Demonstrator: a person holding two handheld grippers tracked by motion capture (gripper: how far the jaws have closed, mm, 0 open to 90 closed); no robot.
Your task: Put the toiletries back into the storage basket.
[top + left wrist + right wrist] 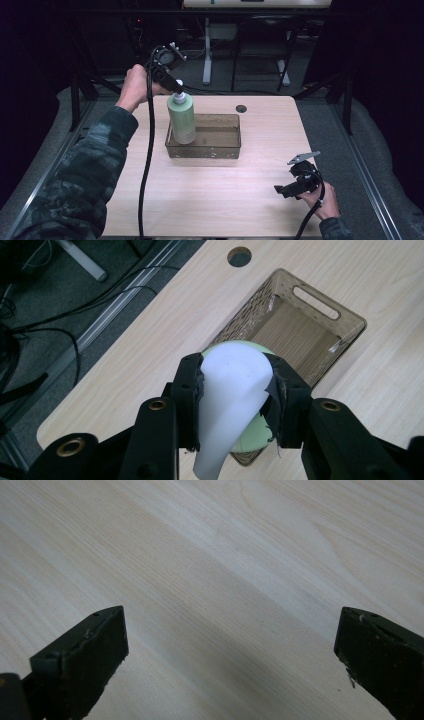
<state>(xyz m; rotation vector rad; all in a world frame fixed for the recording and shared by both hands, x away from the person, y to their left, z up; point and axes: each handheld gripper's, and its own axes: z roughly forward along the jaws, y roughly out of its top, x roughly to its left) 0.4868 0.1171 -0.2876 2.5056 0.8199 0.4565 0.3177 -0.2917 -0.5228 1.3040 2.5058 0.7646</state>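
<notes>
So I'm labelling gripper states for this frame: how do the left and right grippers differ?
The left gripper is shut on the white cap of the green bottle, while the right gripper is open with nothing between its jaws. The left is raised over the clear bin at the table's far side; the right sits low over bare table near the front. Both are black, hand-held, with trailing cables.

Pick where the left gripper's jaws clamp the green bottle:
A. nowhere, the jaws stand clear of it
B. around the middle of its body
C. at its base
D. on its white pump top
D: the left gripper has its jaws pressed on either side of the white pump top of the green bottle.
</notes>
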